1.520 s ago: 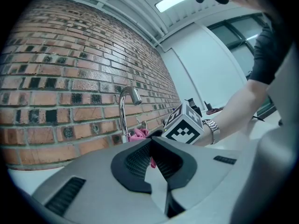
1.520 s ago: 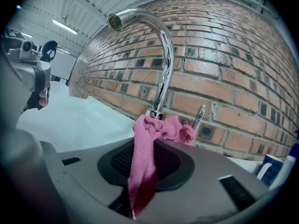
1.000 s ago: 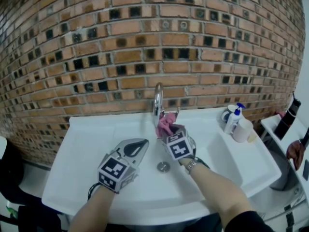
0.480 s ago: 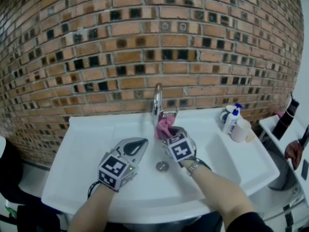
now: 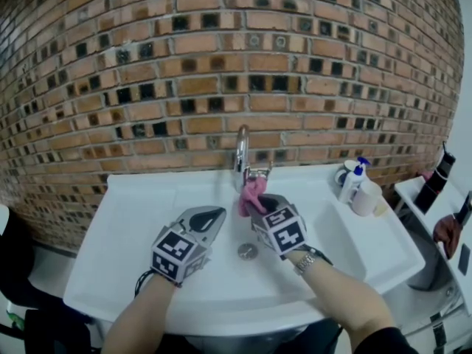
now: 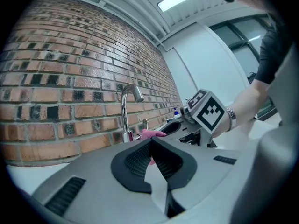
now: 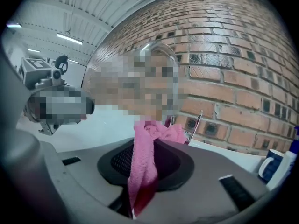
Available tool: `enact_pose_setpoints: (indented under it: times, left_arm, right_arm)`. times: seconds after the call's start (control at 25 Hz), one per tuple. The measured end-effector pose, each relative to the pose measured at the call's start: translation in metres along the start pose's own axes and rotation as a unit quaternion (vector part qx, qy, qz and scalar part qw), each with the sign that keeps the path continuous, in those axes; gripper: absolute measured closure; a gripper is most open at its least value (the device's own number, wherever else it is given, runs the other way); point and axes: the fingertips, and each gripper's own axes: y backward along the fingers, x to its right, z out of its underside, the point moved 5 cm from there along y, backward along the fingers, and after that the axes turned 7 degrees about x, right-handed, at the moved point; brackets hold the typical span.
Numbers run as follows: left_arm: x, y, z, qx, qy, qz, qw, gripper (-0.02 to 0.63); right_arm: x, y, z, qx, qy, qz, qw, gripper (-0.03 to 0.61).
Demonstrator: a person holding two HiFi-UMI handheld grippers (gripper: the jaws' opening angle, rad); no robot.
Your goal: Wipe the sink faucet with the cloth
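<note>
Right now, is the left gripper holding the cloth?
No, the cloth is clamped in the right gripper; the left gripper is shut on nothing.

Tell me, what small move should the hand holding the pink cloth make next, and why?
Probably slide the cloth up the faucet. The right gripper is clamped on the cloth, which sits low by the faucet's base, while the tall curved neck above it is uncovered and likely needs wiping too.

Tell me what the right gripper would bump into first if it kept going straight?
Probably the faucet, near its base, just ahead of the pink cloth the right gripper grips; depth is unclear.
</note>
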Motion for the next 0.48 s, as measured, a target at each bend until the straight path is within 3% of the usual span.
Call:
enact_pose_setpoints:
  times: [0.24, 0.48]
  left_arm:
    - [-0.001, 0.0, 0.001, 0.008, 0.012, 0.006, 0.9999, 0.606]
    - [0.003, -0.002, 0.0, 0.011, 0.029, 0.023, 0.9992, 0.524]
  right_arm:
    - [-0.015, 0.019, -0.014, 0.032, 0.0, -0.042, 0.999, 0.483]
    - [-0.026, 0.036, -0.026, 0.07, -0.007, -0.094, 0.993, 0.482]
